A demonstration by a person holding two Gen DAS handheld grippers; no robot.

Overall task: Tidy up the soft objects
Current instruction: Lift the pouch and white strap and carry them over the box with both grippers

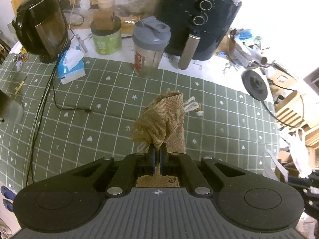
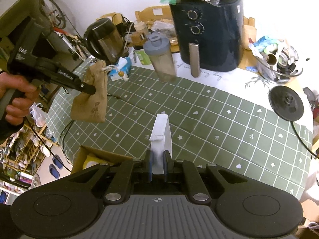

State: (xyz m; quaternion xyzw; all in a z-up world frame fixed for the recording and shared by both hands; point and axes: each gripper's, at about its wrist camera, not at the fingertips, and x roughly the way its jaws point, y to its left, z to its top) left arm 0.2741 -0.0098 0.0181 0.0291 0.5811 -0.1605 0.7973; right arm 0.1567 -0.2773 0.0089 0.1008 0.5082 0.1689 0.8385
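Observation:
A tan burlap drawstring pouch (image 1: 165, 119) hangs above the green checked tablecloth (image 1: 79, 119), and my left gripper (image 1: 158, 149) is shut on its fabric. The right wrist view shows the same pouch (image 2: 91, 103) dangling at the upper left from the left gripper (image 2: 90, 89), which a hand holds. My right gripper (image 2: 157, 155) is shut on a flat white folded soft item (image 2: 161, 131) that sticks up over the cloth. The pouch's white cords with a wooden bead (image 2: 120, 73) hang loose.
A black air fryer (image 1: 197, 20), a grey-lidded shaker bottle (image 1: 149, 45), a green tin (image 1: 106, 39), a black kettle (image 1: 41, 25) and a tissue pack (image 1: 70, 65) line the table's far side. A cable (image 1: 45, 91) crosses the left. An open cardboard box (image 2: 95, 155) sits below the near edge, and the kettle base (image 2: 286, 106) lies at the right.

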